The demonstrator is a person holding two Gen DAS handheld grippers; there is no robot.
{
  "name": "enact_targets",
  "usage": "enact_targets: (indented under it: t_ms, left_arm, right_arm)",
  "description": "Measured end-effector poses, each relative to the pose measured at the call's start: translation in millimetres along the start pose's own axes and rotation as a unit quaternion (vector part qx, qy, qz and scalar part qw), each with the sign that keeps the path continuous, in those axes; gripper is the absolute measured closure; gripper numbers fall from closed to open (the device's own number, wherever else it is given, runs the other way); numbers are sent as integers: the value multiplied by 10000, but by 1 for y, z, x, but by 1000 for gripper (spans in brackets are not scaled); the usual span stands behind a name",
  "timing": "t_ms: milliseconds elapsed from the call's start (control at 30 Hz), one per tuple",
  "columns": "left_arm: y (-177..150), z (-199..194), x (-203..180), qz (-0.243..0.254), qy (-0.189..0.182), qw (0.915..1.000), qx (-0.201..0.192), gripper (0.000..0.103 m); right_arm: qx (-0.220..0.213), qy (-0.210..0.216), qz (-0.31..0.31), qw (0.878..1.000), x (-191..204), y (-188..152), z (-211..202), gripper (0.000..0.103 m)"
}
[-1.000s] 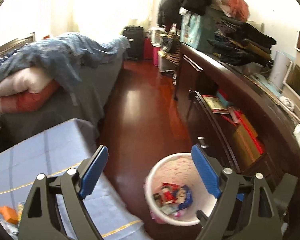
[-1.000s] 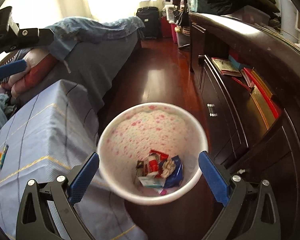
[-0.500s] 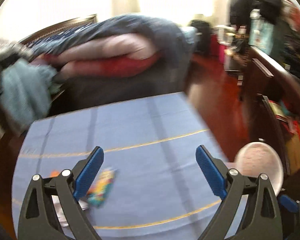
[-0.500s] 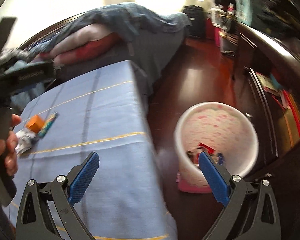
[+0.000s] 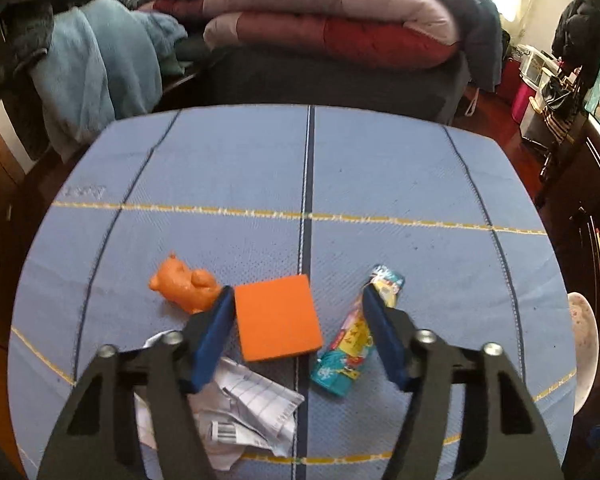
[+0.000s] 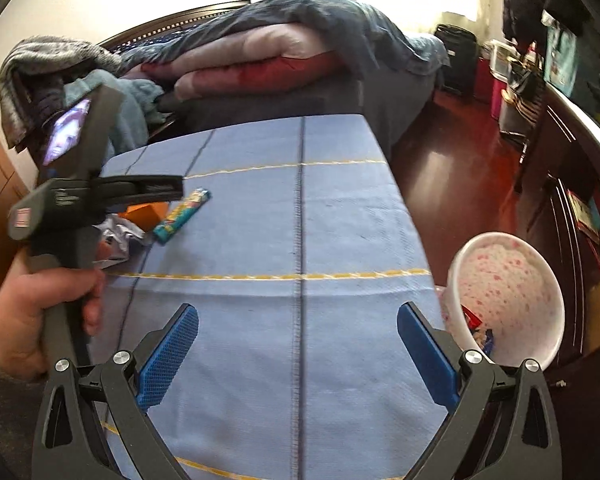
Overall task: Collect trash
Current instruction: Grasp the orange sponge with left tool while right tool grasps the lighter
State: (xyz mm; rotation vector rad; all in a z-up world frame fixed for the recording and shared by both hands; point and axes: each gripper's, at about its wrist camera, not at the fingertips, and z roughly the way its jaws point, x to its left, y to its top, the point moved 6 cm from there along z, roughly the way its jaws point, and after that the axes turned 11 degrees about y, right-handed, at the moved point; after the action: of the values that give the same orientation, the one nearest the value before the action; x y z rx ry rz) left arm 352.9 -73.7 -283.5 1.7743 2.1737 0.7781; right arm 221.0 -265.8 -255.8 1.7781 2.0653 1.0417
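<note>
A cluttered bedroom with a red-brown wooden floor holds a table under a light blue cloth with dark and yellow stripes, and behind it a bed piled with folded pink, red and dark blue quilts. Four small things lie on the cloth: one orange bear-shaped toy, one flat orange square pad, one colourful snack wrapper in a long tube shape and one crumpled white printed receipt. One white plastic bin with pink speckles stands on the floor just beside the table's right edge, with some wrappers inside. The left gripper hangs over the pad, its jaws closing around it without pressing yet; the left finger hides part of the receipt. The right gripper is spread wide and empty above bare cloth. A hand grips the left tool's handle.
</note>
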Motion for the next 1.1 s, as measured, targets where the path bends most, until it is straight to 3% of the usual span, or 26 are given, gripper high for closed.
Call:
enact_targets:
  t_ms: [100,167,400,533,800,967,1100]
  left_arm:
    - [0,2,6,-36,-14,10000,-63,68]
    - [1,3,13,-148,-243,9996,-33,68]
    - [14,-20,52,-495,-396,9973,-377,68]
    - [22,-33,75,-639,-371,9954,-609,68]
    - [27,-40,106,-748,-380,9932,-809,68]
    - [26,-39,112,-722,-351,9932,-842,68]
    - [26,-39,115,-727,-342,9931,-855,68]
  right_arm:
    - [72,-14,-101,9999,12,5,10,4]
    - [145,-10,-126,9998,19,8,21,4]
    - [267,363,196,9988,48,33,68,4]
    - [160,142,230,9995,62,50,97,4]
    - [394,-289,256,9985,77,61,140,21]
    - [430,-597,-75,9973,87,60,147,28]
    - [467,-564,-186,9971,91,58,144,42]
